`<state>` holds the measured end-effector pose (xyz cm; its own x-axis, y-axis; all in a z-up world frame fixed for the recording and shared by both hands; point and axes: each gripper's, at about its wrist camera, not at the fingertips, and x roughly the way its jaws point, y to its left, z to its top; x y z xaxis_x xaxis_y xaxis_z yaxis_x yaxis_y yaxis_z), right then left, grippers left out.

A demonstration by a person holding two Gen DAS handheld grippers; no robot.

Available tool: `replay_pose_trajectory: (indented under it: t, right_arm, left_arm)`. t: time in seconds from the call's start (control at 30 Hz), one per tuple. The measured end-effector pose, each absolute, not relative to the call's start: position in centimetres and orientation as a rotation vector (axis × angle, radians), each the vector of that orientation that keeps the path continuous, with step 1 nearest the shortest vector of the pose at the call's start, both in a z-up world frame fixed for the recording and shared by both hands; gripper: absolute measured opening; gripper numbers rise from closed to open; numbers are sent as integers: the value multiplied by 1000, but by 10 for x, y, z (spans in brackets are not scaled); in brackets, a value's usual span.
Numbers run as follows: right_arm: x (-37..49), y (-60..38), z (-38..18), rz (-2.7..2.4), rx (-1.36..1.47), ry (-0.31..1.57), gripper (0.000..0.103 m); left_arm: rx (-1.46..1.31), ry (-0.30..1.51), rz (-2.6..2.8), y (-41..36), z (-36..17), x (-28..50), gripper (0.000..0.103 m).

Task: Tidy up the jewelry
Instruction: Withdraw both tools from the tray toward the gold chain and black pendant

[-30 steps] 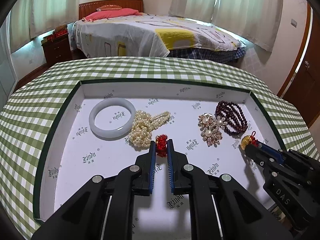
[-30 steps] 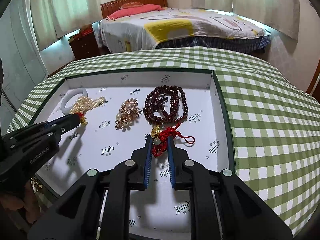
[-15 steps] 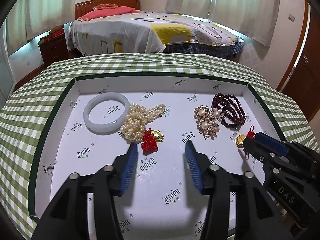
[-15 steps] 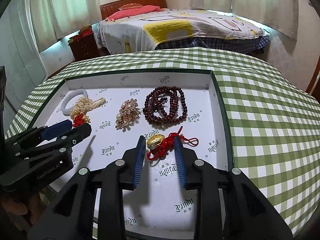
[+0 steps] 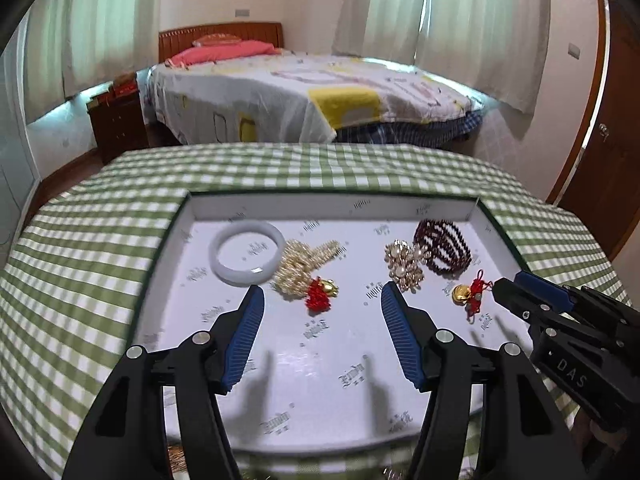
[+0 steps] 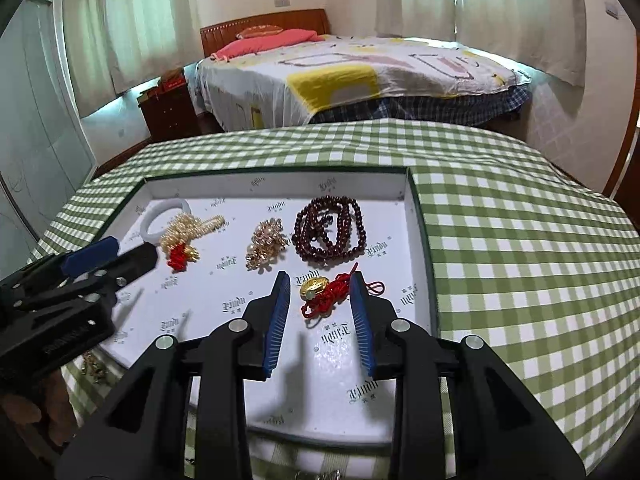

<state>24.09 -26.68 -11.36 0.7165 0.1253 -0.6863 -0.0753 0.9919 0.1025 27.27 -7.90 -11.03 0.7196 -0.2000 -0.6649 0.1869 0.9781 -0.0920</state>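
- A shallow white cardboard tray (image 5: 478, 216) lies on the table with the green checked cloth (image 5: 92, 248).
- In the left wrist view, 4 things lie in a row at the back of the tray. From left to right: a white stone bangle (image 5: 247, 252), a cream pearl bunch (image 5: 304, 264), a gold pearl brooch (image 5: 404, 264), a dark red bead bracelet (image 5: 444, 246).
- A small red knot charm (image 5: 320, 294) lies just in front of the pearl bunch.
- A gold charm on red cord (image 6: 324, 290) lies in front of the bead bracelet.
- A bed with a patterned cover (image 5: 304, 96) stands behind the table.

A bed (image 5: 304, 96) with a patterned sheet, pink pillow (image 5: 224, 48) and wooden headboard (image 6: 264, 26) stands against cream walls. Pale curtains (image 5: 460, 20) glow with daylight. A dark nightstand (image 5: 118, 120) sits beside it; a wooden door (image 5: 612, 140) stands right.
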Motion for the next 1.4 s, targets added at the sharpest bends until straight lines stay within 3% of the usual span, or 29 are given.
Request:
replay_pose_trajectory:
  t: [0.1, 0.67, 1.4]
  right_arm:
    - [229, -267, -104, 103, 76, 740, 39]
    - [150, -235, -111, 103, 81, 745, 39]
    - [124, -204, -151, 150, 30, 863, 37]
  left_arm:
    - [-24, 704, -207, -70, -100, 260, 60]
    - [-35, 702, -121, -15, -106, 186, 60]
    - [-37, 741, -100, -3, -123, 156, 60]
